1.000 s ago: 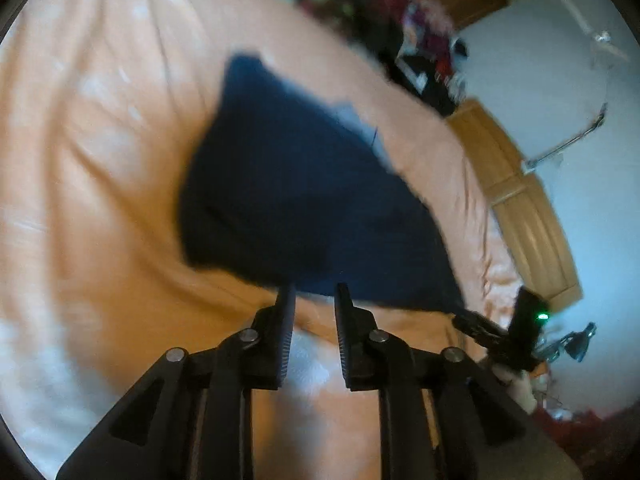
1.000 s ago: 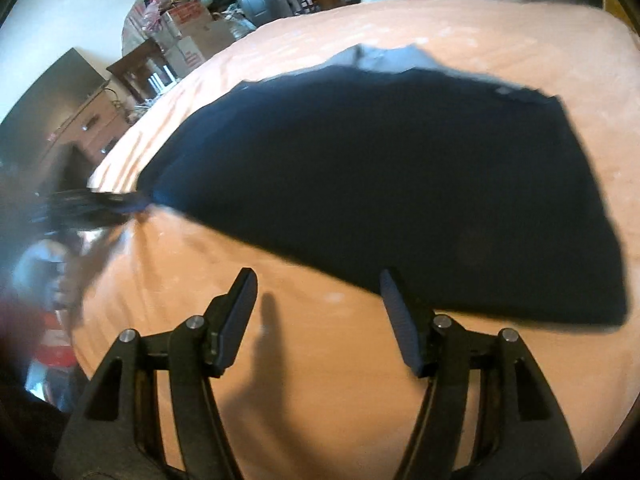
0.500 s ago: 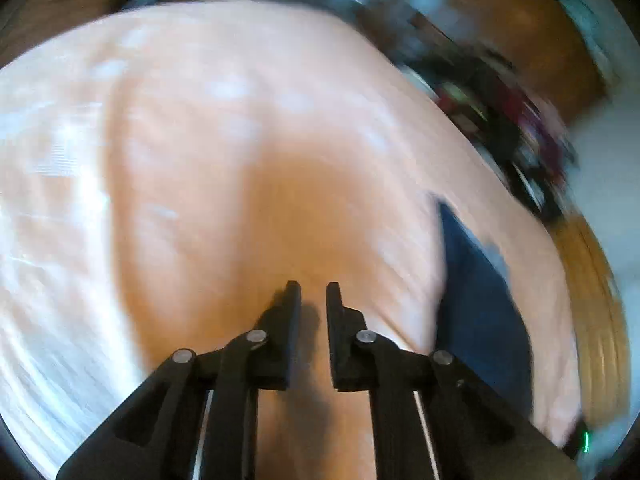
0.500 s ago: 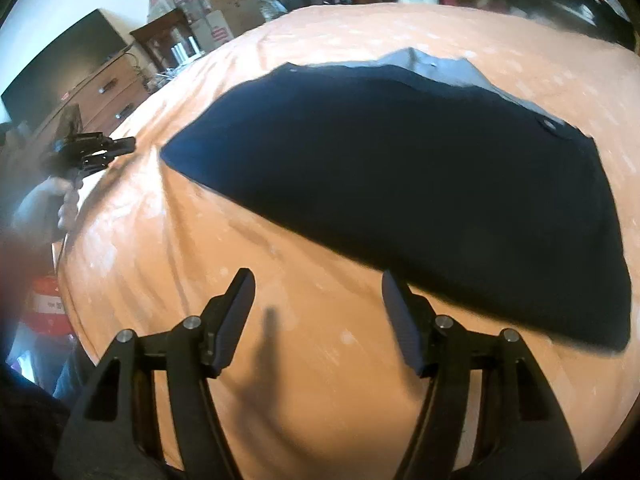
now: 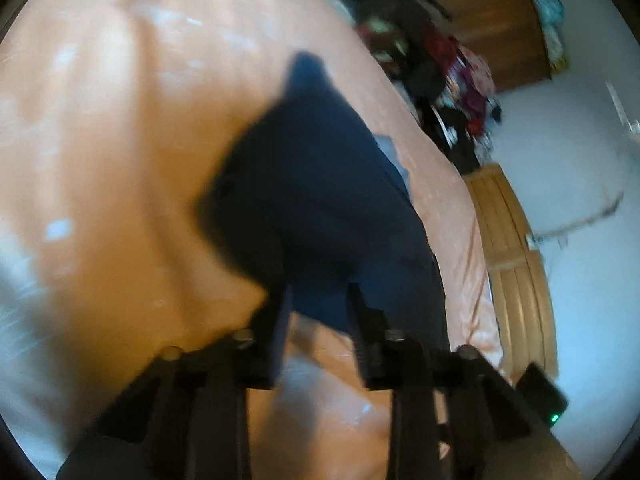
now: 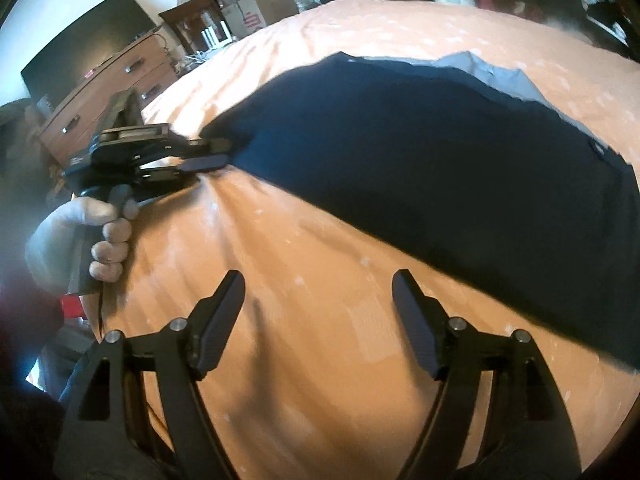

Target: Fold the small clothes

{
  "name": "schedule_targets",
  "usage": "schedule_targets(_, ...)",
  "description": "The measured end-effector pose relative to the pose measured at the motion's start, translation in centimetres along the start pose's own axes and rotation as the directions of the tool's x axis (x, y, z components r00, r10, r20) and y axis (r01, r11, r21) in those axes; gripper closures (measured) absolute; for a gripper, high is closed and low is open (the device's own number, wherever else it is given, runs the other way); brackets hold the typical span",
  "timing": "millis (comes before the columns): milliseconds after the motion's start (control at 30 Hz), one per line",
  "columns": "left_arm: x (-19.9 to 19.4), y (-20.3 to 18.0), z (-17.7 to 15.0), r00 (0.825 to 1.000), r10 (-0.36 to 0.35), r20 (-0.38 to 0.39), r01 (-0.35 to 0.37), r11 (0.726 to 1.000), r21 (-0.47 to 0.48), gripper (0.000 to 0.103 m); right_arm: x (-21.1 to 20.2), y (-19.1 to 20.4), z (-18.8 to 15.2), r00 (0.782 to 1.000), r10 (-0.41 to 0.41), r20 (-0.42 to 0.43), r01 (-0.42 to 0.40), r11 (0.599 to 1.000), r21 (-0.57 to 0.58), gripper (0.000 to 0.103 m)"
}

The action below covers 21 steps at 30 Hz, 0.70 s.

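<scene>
A dark navy garment (image 6: 440,152) lies spread flat on an orange bed sheet (image 6: 280,320), with a grey part (image 6: 500,76) showing along its far edge. My left gripper (image 6: 218,154), held by a hand (image 6: 80,232), is open at the garment's left corner, fingertips on either side of the cloth edge. The left wrist view is blurred. There the garment (image 5: 320,208) reaches down between the parted fingers of the left gripper (image 5: 318,300). My right gripper (image 6: 320,280) is wide open above bare sheet, a little short of the garment's near edge.
A wooden dresser (image 6: 100,92) with a dark screen (image 6: 80,40) and stacked boxes (image 6: 256,4) stands beyond the bed's left side. A heap of clothes (image 5: 440,68) lies past the far edge. A wooden bed frame (image 5: 516,272) borders a white wall.
The left gripper swung away over bare sheet, then came back to the garment's corner with its fingers further apart. The right gripper stayed open in nearly the same place.
</scene>
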<state>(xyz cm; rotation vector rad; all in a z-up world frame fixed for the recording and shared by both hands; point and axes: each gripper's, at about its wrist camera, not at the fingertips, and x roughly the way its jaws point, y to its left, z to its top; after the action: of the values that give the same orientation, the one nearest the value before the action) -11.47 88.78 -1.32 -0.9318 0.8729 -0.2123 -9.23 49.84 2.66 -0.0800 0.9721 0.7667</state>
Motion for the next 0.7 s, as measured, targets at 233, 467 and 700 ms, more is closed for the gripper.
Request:
schedule_targets(233,-1.5,-0.5,-2.7,0.996,0.070,0.063,-0.068,0.997,-0.029,0.079,-0.1,-0.7,-0.3,1.000,0.000,0.010,0.000,1.000,0.020,0.028)
schedule_targets(467,-0.9,-1.7,-3.0,0.987,0.059,0.147,-0.055,0.998,-0.030,0.056,0.0,-0.3,-1.1,1.000,0.020,-0.008,-0.020,1.000,-0.001,0.026)
schedule_targets(700,0.3,-3.0,-1.3,0.978,0.059,0.200,-0.062,0.998,0.013,0.051,-0.1,0.0,-1.1,1.000,0.026,-0.006,-0.026,1.000,0.000,0.026)
